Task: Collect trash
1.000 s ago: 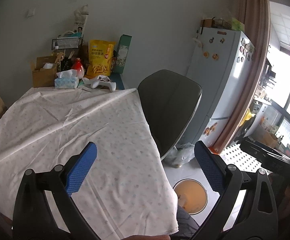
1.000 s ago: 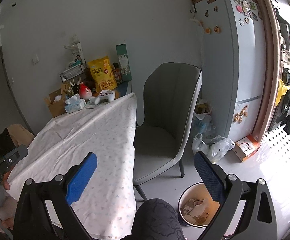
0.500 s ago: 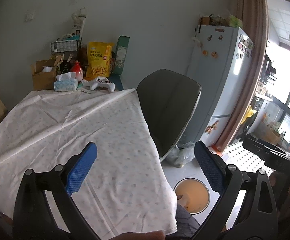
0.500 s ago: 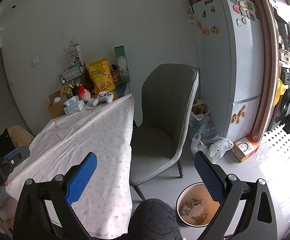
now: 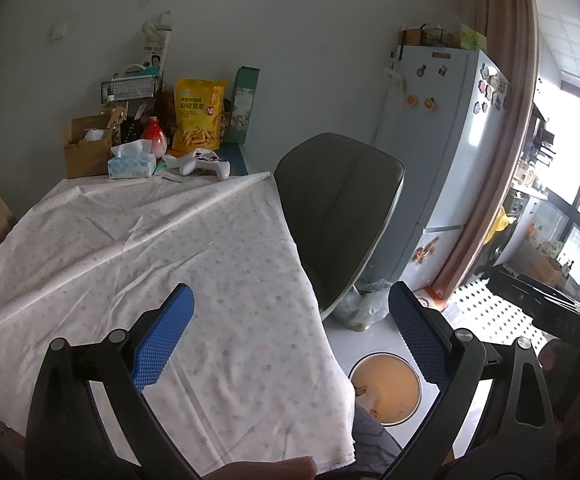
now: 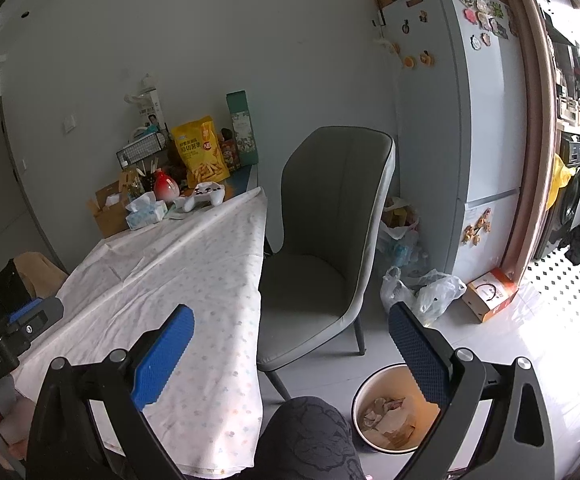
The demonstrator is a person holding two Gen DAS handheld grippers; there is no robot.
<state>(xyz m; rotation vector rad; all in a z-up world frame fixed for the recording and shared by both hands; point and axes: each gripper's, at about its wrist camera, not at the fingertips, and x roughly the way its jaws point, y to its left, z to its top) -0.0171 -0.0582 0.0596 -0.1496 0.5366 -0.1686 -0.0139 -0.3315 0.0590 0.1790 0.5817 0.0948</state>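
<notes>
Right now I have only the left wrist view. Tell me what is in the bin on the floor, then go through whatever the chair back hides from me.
Observer: The right wrist view looks down into the bin. Crumpled paper scraps lie at its bottom.
Operator: Check the chair seat.
Observer: The seat of the chair is bare, with nothing on it.
Operator: Report the floor by the fridge.
Observer: An orange-and-white box sits on the floor at the foot of the fridge.
</notes>
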